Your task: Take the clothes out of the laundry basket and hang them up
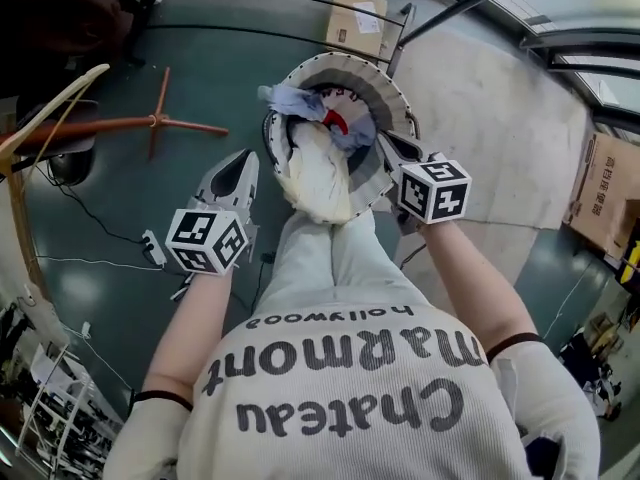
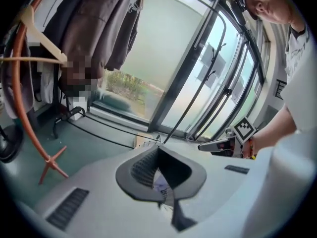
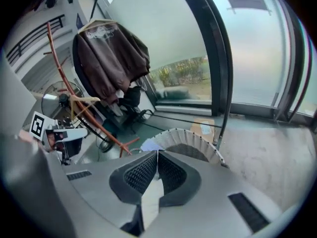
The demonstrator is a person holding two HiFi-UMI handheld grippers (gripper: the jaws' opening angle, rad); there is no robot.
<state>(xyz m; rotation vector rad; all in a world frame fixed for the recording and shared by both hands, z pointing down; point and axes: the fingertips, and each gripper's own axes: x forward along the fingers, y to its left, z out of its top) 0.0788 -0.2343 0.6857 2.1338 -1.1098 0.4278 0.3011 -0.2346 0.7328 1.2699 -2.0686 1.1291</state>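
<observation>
Now left tongs (image 1: pixel 244 163), right tongs (image 1: pixel 387 143) closed, flanking laundry basket (image 1: pixel 400 96).

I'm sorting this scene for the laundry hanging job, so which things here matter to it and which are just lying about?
Belongs to the job: white ribbed round laundry basket; cream garment spilling over its rim; pale blue garment inside; orange clothes stand; pale wooden hanger.
Lying about: brown cardboard box; black floor cable.

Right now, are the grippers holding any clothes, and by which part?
Nothing is held. The left gripper and right gripper are both shut and empty; the cream garment lies in the round white laundry basket.
</observation>
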